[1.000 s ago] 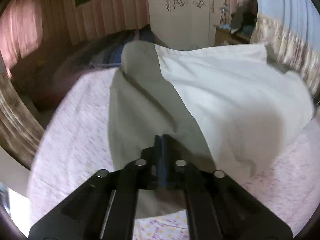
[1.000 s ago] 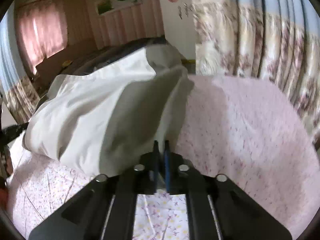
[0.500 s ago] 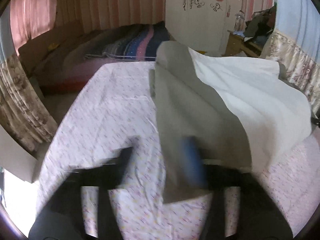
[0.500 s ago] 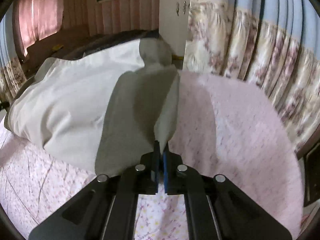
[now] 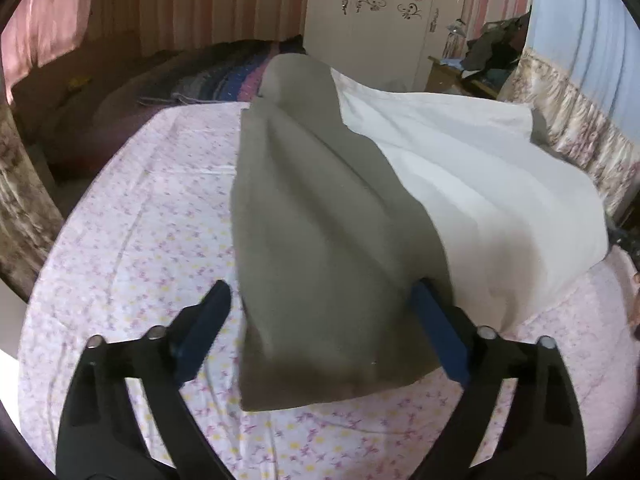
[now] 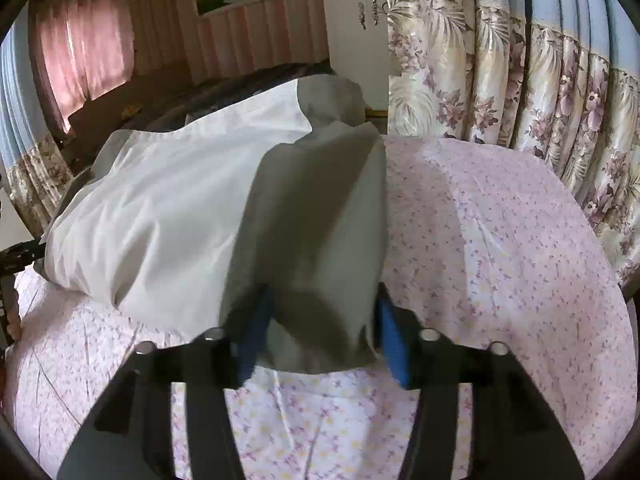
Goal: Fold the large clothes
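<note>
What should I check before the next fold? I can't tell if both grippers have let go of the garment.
1. Left gripper jaws stand wide: ok.
2. Right gripper jaws opening, cloth between them, pads not pressing: ok.
3. White garment near edge lies on the floral bedsheet: ok.
4. Folded layer flat: not ok, it billows.
5. Far edges aligned: cannot tell.

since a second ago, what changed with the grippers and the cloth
Both grippers let go. The left gripper went from shut on the cloth to wide open; the right gripper is opening now, the released corner between its pads. The cloth has dropped onto the bed. It stays half folded.
</note>
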The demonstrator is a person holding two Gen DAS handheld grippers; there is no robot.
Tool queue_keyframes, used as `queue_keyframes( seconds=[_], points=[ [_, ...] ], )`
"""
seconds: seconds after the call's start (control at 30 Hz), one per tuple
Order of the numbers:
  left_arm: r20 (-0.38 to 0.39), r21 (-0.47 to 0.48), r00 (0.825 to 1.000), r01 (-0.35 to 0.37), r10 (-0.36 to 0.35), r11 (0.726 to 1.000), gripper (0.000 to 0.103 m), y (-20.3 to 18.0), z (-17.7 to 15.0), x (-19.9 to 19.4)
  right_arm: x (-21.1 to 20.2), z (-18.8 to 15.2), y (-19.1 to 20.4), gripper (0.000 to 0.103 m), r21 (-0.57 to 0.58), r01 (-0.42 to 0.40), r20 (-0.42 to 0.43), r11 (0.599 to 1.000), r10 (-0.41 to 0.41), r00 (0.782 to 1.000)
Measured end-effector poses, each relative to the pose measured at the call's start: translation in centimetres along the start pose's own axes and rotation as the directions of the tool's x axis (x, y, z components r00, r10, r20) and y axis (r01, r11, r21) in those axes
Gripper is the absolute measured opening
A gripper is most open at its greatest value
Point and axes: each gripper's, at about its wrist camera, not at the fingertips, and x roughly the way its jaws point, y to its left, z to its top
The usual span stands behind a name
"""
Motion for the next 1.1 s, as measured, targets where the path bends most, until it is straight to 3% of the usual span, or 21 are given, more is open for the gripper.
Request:
queue_keyframes(
  seconds=[0.23, 0.33, 0.5, 0.57, 0.6, 0.67, 0.7, 0.77, 0.93, 1.1],
  points=[
    [-0.019, -0.044, 1.000, -0.017, 0.016, 0.999, 0.081, -0.5, -0.3, 0.5, 0.2, -0.3, -0.2, 0.062, 0.067, -0.041, -0.010, 0.997, 0.042, 0.999],
    [-0.009, -0.069, 1.000, -0.029, 0.028, 0.997, 0.083, -0.5, -0.3, 0.5, 0.3, -0.3, 0.0, 0.064, 0.059, -0.016, -0.016, 0.998, 0.017, 1.000],
    [-0.090, -0.089, 0.996, -0.016, 0.007, 0.996, 0.084, 0.1, -0.3, 1.5, 0.3, -0.6, 0.0, 0.065, 0.054, -0.005, 0.004, 0.999, 0.004, 1.000],
    [-0.093, -0.070, 0.996, -0.014, 0.007, 0.997, 0.078, -0.2, -0.2, 1.3, 0.4, -0.7, -0.4, 0.062, 0.075, -0.014, 0.002, 0.997, 0.014, 1.000],
    [-0.090, -0.051, 0.996, -0.025, 0.020, 0.998, 0.075, -0.5, -0.2, 1.2, 0.6, -0.7, -0.6, 0.059, 0.082, -0.016, -0.008, 0.996, 0.016, 1.000],
    [-0.089, -0.022, 0.995, -0.040, 0.038, 0.999, 0.061, -1.1, -0.3, 1.2, 0.6, -0.8, -0.8, 0.020, 0.090, 0.028, -0.006, 0.996, -0.028, 1.000],
    [-0.089, -0.014, 0.995, -0.048, 0.046, 0.999, 0.054, -1.3, -0.3, 1.3, 0.7, -0.9, -0.9, 0.011, 0.091, 0.046, -0.009, 0.995, -0.045, 0.999],
    [-0.081, -0.003, 0.995, -0.056, 0.056, 0.998, 0.034, -1.3, -0.4, 1.1, 0.6, -1.1, -1.5, 0.008, 0.124, 0.011, -0.004, 0.992, -0.010, 1.000],
    [-0.062, 0.050, 0.996, -0.059, 0.062, 0.997, 0.015, -1.1, 0.7, 0.5, -1.7, 0.0, -0.5, 0.003, 0.099, 0.001, 0.070, 0.995, -0.008, 0.998],
    [-0.047, 0.086, 0.993, -0.107, 0.111, 0.991, 0.015, -0.2, 2.8, -0.4, -5.4, 1.9, 1.7, 0.002, 0.068, -0.003, 0.121, 0.998, -0.006, 0.993]
  ],
)
